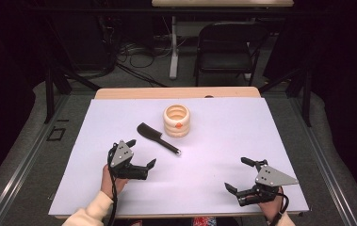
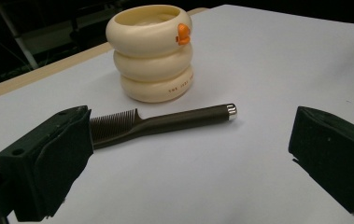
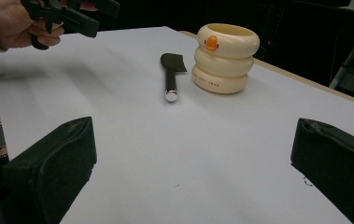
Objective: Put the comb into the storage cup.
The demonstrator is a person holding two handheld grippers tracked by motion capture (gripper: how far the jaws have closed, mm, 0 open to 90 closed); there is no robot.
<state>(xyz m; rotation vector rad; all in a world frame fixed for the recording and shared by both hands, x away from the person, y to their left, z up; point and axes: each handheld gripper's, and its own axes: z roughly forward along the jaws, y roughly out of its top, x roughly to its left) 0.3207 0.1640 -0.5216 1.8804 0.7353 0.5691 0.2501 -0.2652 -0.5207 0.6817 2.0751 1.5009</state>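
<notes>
Lying flat on the white table (image 1: 242, 155), the dark comb (image 1: 157, 137) is resting just beside the cream ringed holder (image 1: 176, 120), apart from both claws. The left gripper (image 1: 142, 153) is hovering nearest it with jaws spread wide and holding nothing, so the approach seems to be the step in hand; next it is needing to straddle the comb's slim handle and close. The right gripper (image 1: 241, 175) is waiting open too. What the holder is containing cannot be told.

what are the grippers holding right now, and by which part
Nothing is held. The left gripper and the right gripper both stand open with bare table between their jaws. The comb lies untouched on the table beside the cream cup.
</notes>
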